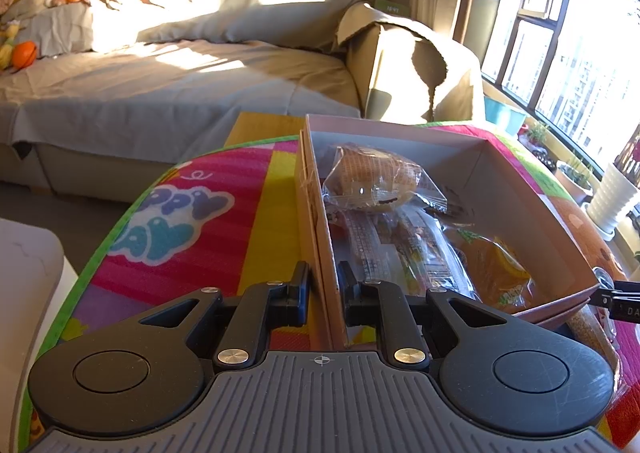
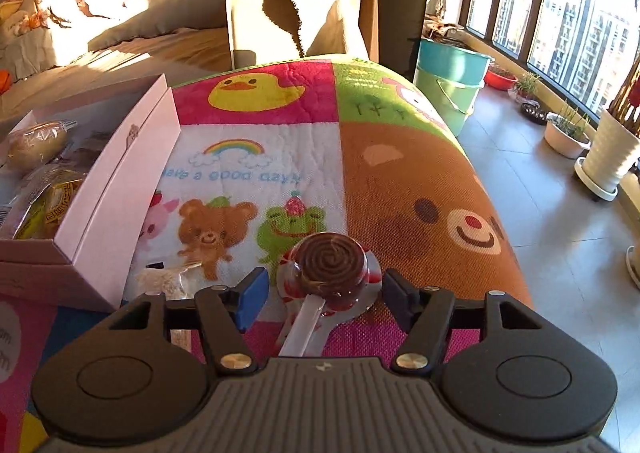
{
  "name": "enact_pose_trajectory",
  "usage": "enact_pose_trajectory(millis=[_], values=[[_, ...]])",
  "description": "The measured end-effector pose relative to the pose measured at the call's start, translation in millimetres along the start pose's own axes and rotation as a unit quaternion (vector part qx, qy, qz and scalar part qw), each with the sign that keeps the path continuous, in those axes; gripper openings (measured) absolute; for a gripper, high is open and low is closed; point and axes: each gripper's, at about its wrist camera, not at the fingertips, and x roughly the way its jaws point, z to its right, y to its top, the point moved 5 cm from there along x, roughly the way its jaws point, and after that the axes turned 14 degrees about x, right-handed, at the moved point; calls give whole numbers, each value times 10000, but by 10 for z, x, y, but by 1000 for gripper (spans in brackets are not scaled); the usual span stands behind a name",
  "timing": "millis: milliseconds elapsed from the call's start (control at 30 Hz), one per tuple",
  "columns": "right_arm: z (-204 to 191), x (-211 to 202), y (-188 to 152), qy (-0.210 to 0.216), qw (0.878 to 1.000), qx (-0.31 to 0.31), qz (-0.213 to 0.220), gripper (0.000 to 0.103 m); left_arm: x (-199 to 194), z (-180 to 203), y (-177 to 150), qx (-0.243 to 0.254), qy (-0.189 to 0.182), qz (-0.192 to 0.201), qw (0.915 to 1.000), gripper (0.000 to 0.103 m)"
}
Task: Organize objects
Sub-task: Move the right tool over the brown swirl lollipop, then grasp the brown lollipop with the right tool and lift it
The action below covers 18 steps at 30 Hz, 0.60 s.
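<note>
A pink cardboard box [image 1: 400, 133] stands open on a colourful cartoon mat [image 1: 192, 221]. It holds a bagged bun [image 1: 376, 177], an orange packet [image 1: 496, 269] and other wrapped snacks. My left gripper [image 1: 324, 285] is shut on the box's left wall, one finger inside and one outside. In the right wrist view the box [image 2: 116, 181] is to the left. My right gripper [image 2: 324, 289] is open around a brown swirl lollipop [image 2: 332, 265] in clear wrap, lying on the mat [image 2: 400, 157] with its white stick toward me. The pads do not touch it.
A small wrapped pale snack [image 2: 160, 281] lies by the box's near corner. Beyond the mat are a covered sofa [image 1: 180, 85], stacked teal and green buckets [image 2: 452, 81], and plant pots [image 2: 608, 157] on the tiled floor by the window.
</note>
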Motion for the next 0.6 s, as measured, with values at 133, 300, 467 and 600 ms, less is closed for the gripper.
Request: enact_pose_trajectory(millis=[133, 300, 467, 600], values=[[-83, -43, -1, 240, 9996, -83, -124, 44, -2, 2, 0, 0, -2, -1, 10000, 17], [-11, -273, -20, 414, 9989, 132, -148, 44, 0, 1, 0, 1, -2, -1, 10000, 17], [52, -798, 31, 719, 9971, 261, 47, 44, -2, 3, 1, -8, -3, 2, 10000, 17], [-38, -1319, 191, 1298, 9905, 270, 361, 44, 1, -8, -11, -15, -4, 2, 10000, 17]])
